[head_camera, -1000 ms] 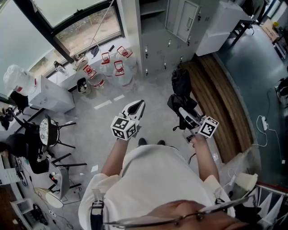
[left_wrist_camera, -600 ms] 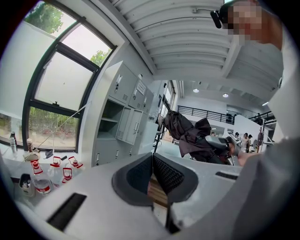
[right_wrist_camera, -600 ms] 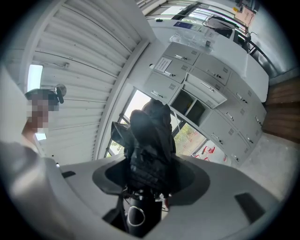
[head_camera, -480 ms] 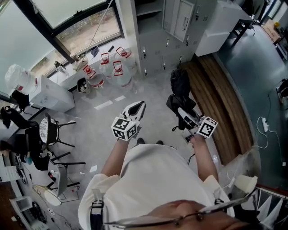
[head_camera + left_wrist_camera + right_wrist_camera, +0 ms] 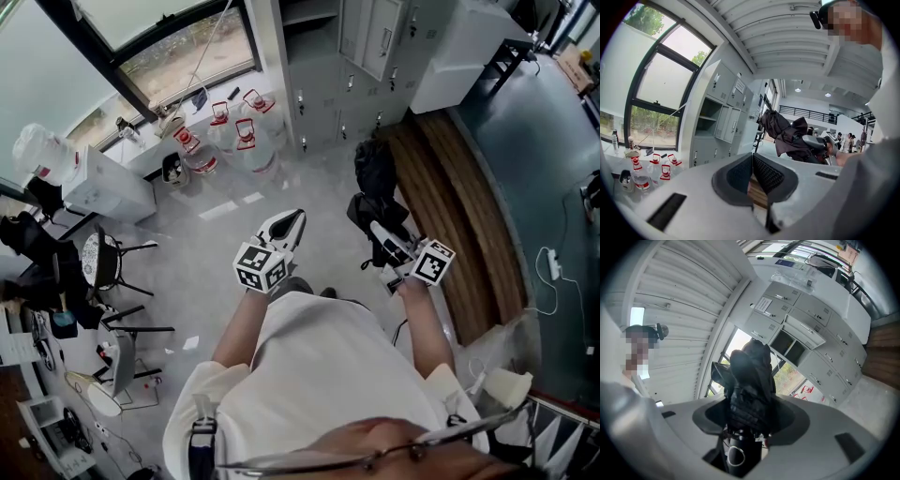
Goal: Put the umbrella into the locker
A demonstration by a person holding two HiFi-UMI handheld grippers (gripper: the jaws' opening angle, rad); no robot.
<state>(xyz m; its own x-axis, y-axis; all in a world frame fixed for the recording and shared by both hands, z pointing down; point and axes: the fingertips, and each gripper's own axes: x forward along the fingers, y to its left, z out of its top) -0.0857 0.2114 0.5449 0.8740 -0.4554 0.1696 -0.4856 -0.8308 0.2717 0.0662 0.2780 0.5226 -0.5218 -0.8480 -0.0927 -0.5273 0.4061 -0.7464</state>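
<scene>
Now, umbrella (image 5: pixel 376 187): black and folded, at 1 o'clock in the head view, sticking up from the right gripper (image 5: pixel 384 234).
Right grip: fingers clenched on the umbrella's low end, just above the handle (image 5: pixel 736 453).
Left gripper (image 5: pixel 292 220): fingers pressed together, nothing in them.
Locker (image 5: pixel 361 56): grey, at 12 o'clock, well apart from the umbrella.
Feel: looks light; the cloth (image 5: pixel 750 376) is soft and floppy.
Best hold: the firm part near the handle, not the loose cloth.

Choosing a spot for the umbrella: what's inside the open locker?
The locker shows one shelf, nothing seen on it. Parts behind its frame are hidden.
</scene>
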